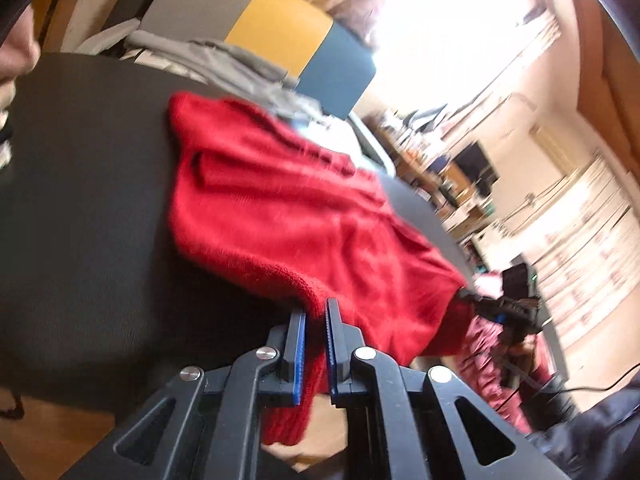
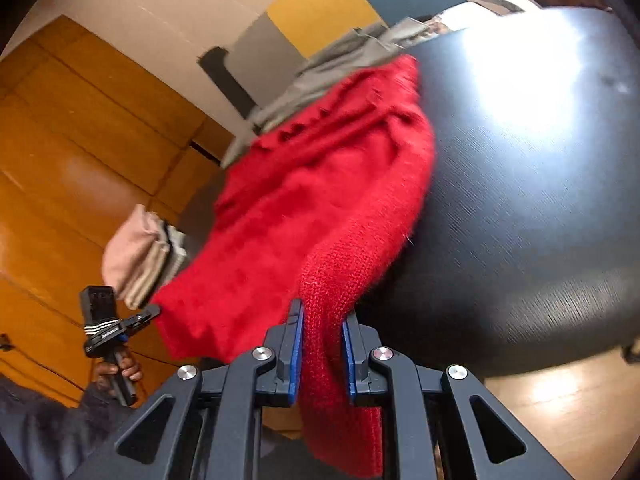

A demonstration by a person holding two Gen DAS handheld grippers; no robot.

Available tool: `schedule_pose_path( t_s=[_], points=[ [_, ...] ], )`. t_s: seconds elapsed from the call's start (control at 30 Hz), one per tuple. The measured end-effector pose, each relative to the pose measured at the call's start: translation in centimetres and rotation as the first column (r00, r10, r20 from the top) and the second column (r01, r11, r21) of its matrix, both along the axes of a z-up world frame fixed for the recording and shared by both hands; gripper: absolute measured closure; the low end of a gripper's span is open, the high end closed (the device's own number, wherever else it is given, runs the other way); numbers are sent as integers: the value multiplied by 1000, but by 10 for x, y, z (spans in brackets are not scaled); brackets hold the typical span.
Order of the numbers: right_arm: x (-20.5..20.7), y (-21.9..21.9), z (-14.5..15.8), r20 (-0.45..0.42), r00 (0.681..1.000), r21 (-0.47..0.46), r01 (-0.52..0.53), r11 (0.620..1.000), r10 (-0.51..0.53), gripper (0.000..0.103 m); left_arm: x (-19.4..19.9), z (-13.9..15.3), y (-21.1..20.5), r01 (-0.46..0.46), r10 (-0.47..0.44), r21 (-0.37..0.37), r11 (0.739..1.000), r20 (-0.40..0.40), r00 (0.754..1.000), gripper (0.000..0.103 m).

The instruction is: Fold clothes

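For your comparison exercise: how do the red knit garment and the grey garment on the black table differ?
The red knit garment is bright and woolly, the grey garment dull and smoother. The left gripper and right gripper hold the red one; the grey lies untouched. Both rest rumpled on the black table.

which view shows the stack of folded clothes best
The right wrist view: the folded stack sits in the open at left, beyond the red sweater, its layered edges visible. The left wrist view does not show it clearly.
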State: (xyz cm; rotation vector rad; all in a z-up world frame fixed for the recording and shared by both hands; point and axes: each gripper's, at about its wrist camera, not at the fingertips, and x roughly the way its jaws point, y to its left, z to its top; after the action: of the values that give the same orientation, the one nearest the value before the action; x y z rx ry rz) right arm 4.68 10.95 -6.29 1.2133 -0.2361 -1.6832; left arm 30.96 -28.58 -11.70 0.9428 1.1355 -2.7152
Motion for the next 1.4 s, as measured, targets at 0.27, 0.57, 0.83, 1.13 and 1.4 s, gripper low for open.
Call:
schedule_pose_path(
  t_s=[0.27, 0.57, 0.83, 1.13, 1.4],
  points=[
    [-40, -61, 40, -14, 1000, -141, -19, 990, 17, 86, -47, 35, -53, -57, 62, 30, 998, -161, 985, 98],
    [-136, -126, 50, -3, 998, -178, 54, 983, -55, 96, -123, 38, -152, -188, 186, -4, 982, -113, 976, 103],
    [-168, -144, 25, 2, 1000, -33, 27, 999, -27, 93, -114, -10, -125, 3, -6, 33, 999, 73, 997, 83],
    [-144, -113, -11, 120, 992, -29, 46, 999, -43, 60, -100, -43, -85, 57, -66, 60, 997, 144, 987, 69],
    [-155, -122, 4, 44, 998, 1, 38, 999, -38, 42, -126, -59, -73, 158, -157, 13, 987, 231, 960, 71]
  ],
)
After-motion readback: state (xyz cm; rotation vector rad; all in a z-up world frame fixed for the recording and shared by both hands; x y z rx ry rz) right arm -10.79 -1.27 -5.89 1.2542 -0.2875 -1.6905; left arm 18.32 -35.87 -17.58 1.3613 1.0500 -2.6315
